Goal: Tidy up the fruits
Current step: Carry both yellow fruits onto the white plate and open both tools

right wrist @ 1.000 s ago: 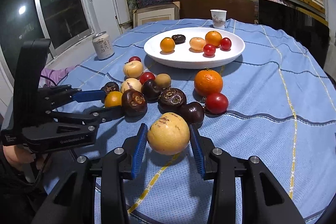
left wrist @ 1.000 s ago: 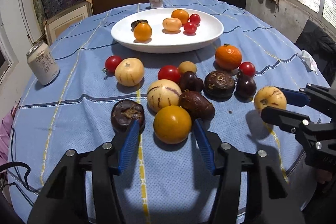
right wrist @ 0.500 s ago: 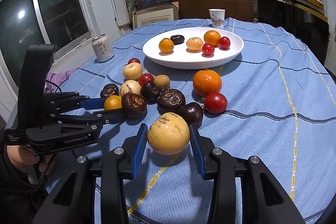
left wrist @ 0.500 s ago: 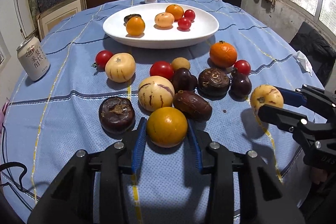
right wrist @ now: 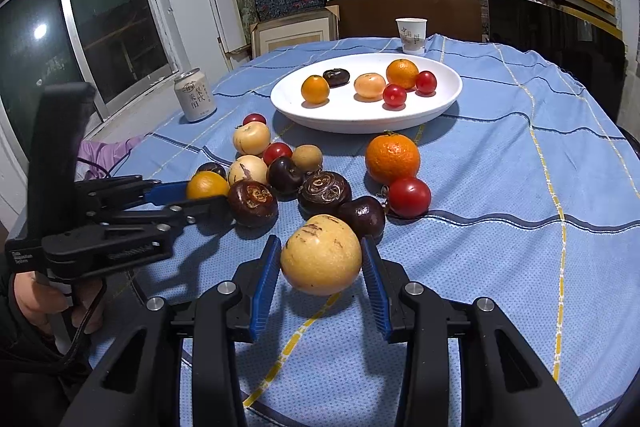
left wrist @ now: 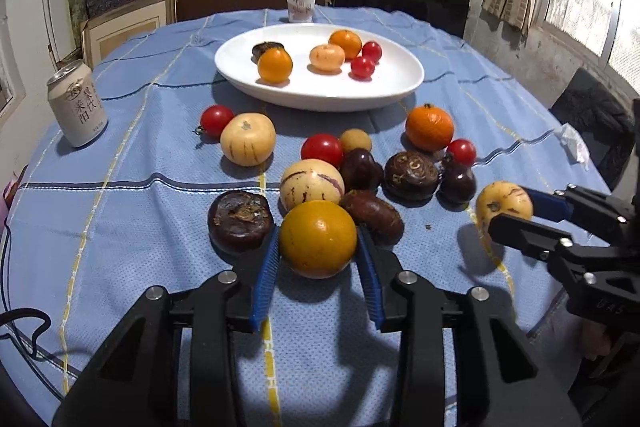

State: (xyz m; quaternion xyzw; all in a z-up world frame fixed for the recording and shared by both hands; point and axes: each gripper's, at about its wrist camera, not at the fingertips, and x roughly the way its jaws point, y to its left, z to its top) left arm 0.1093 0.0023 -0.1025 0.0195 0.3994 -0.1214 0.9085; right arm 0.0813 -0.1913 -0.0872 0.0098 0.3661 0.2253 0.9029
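Now both tongs are gripping fruit at the near edge of the round tabletop [left wrist: 120,155], which is covered by a blue checked cloth. The left tongs [left wrist: 318,247] are clamped on a smooth yellow-orange round fruit [left wrist: 318,239], their blue-padded fingers [left wrist: 266,271] pressed against its two sides; whether it rests on the cloth or hangs just above it is hard to tell from this angle. Just beside it on the left sits a dark brown wrinkled fruit [left wrist: 240,221], and behind it a pale striped melon-like fruit [left wrist: 311,185] touches it or nearly so. The right tongs [right wrist: 322,259] are closed on a pale yellow round fruit with brown streaks [right wrist: 321,260], with a dark purple fruit [right wrist: 364,217] just behind. More loose fruit lies in a cluster between the tongs and a white oval plate [right wrist: 448,99]: a large orange mandarin [right wrist: 393,158], red tomatoes [right wrist: 409,197] and other dark fruits. The plate carries six small fruits. A white drink can [left wrist: 78,109] stands well apart at the left, and a white paper cup [left wrist: 301,4] stands behind the plate.
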